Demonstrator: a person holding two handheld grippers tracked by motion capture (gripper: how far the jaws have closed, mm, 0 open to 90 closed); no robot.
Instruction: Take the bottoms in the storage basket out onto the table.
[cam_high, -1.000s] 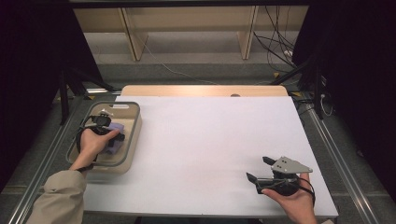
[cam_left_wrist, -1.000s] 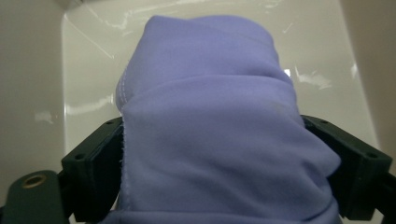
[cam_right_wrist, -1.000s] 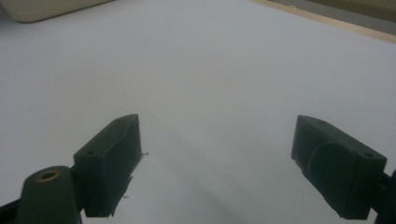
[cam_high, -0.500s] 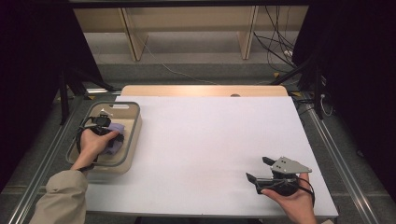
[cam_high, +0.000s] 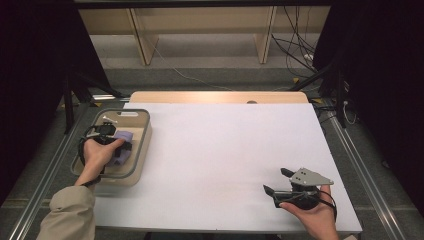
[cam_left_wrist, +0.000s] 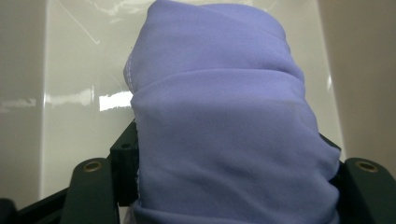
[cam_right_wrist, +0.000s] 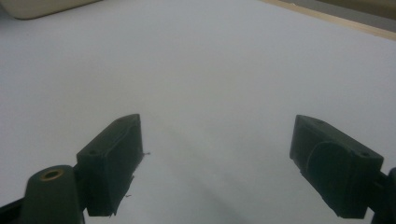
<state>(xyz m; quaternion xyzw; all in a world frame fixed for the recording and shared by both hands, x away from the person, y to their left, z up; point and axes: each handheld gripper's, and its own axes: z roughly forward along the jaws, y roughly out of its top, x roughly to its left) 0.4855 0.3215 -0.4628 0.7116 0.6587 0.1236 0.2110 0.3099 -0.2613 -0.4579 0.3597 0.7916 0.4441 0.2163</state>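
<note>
Purple cloth (cam_left_wrist: 224, 126), soft and folded, sits between the left gripper (cam_high: 116, 146)'s black fingers (cam_left_wrist: 126, 172), whose jaws have just been closing on it, inside the beige tub (cam_high: 142, 145). Right gripper (cam_high: 280, 184) gapes wide over bare white table (cam_high: 225, 145).

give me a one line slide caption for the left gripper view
Left gripper with its jaws just closed in around a bunched purple cloth inside a glossy beige bin.

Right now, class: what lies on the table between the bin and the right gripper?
Nothing: in the high view the white table is bare from the bin across to the right gripper.
</note>
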